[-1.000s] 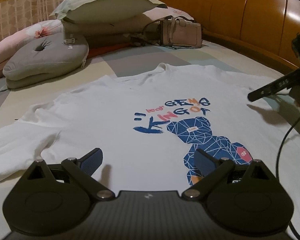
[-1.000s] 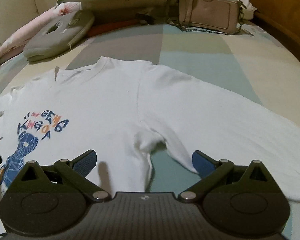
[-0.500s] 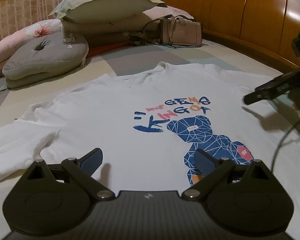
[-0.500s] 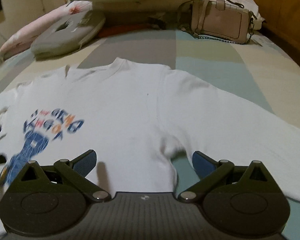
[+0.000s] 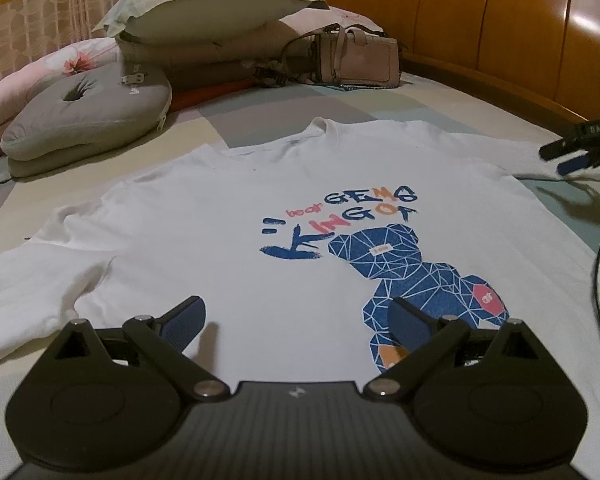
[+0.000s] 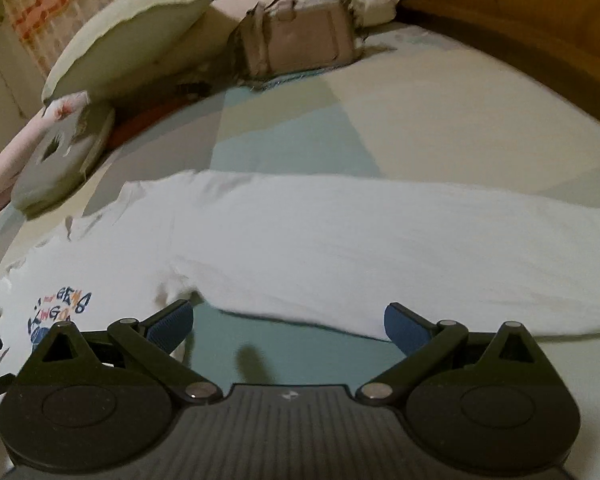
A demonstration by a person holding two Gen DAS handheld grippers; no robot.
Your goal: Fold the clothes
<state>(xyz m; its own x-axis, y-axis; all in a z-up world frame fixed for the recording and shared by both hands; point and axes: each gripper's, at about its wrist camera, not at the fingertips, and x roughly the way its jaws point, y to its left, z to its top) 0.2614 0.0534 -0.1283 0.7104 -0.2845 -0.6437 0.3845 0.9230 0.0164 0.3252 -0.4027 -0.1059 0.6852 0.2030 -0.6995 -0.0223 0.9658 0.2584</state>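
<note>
One white shirt (image 5: 228,248), bed centre. One handbag (image 5: 358,60), 12 o'clock. One grey cushion (image 5: 88,120), 10 o'clock. Two tools: left tool (image 5: 296,316), right tool (image 6: 288,322).

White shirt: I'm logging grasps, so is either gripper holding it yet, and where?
Nothing is held: left gripper and right gripper are open over the white shirt.

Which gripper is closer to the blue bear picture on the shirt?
Left. The left gripper hangs open right over the blue bear; one finger overlaps it. The right gripper is off by the long sleeve, with the bear far to its side.
</note>
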